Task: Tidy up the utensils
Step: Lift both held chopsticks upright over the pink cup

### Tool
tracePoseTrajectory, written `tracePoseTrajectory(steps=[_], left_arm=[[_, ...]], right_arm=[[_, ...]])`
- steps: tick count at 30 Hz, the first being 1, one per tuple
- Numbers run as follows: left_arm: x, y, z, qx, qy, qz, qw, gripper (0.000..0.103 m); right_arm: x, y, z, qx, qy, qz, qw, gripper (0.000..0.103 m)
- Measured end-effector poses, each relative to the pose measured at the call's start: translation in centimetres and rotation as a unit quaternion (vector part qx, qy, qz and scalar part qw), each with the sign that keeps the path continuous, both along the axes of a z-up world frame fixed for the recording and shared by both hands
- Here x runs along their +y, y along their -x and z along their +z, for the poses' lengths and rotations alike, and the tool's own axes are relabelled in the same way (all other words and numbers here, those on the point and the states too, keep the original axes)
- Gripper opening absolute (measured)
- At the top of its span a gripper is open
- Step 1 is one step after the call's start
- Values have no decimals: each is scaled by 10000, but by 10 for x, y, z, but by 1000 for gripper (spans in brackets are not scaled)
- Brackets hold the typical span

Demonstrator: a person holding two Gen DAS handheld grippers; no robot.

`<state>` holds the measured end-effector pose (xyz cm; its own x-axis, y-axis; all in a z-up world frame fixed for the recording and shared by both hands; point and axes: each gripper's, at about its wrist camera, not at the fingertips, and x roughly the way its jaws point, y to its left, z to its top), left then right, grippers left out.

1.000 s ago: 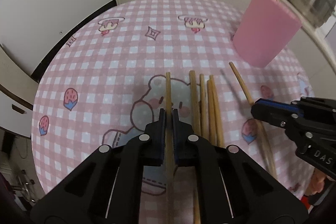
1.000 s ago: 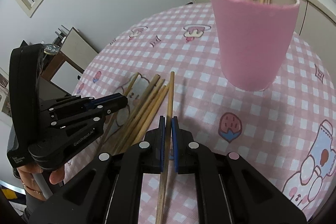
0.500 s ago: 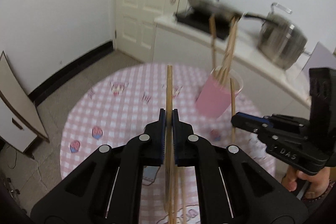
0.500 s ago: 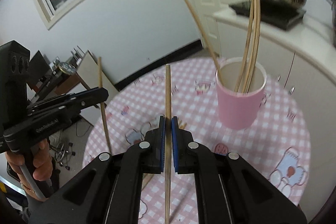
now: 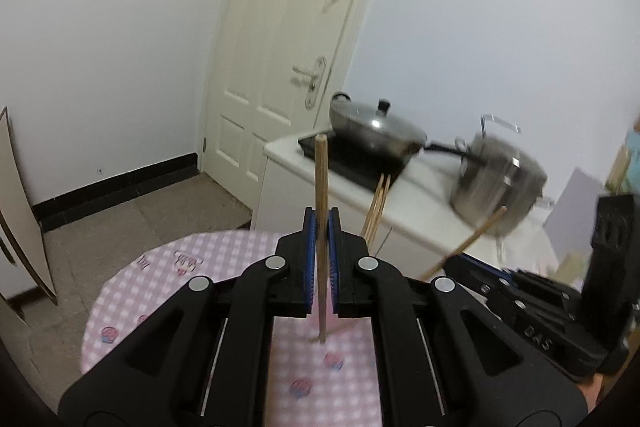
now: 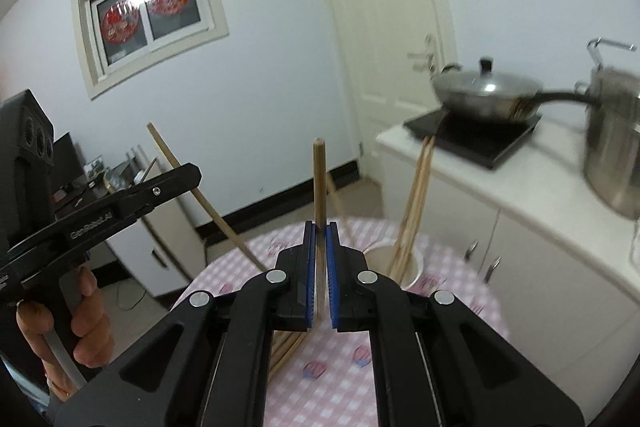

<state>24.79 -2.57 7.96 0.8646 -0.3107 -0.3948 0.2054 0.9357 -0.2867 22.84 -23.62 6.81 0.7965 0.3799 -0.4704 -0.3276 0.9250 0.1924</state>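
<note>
Each gripper holds one wooden chopstick high above the round table. In the left wrist view my left gripper is shut on an upright chopstick. My right gripper shows at the right, with its chopstick slanting up. In the right wrist view my right gripper is shut on a chopstick. My left gripper at the left grips a slanted chopstick. Below and ahead stands the pink cup with several chopsticks in it. Loose chopsticks lie on the pink checked cloth.
A white counter behind the table carries a black hob, a lidded wok and a steel pot. A white door stands beyond. A person's hand holds the left gripper's handle. A small cabinet sits left of the table.
Both grippers have risen from the table, each carrying its chopstick, and tilted upward. The cup and loose chopsticks now lie far below, and the room fills the views.
</note>
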Motion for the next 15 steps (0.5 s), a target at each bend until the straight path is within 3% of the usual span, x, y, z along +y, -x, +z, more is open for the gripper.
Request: tracePoseTrajectory(steps=[6, 15], left_arm=[[-12, -16, 7, -145, 349, 177, 9991, 6], [-34, -42, 6, -330, 456, 257, 9981, 6]], right_arm=[[-16, -9, 13, -343, 22, -248, 9991, 4], [-34, -26, 13, -631, 13, -545, 9965, 4]])
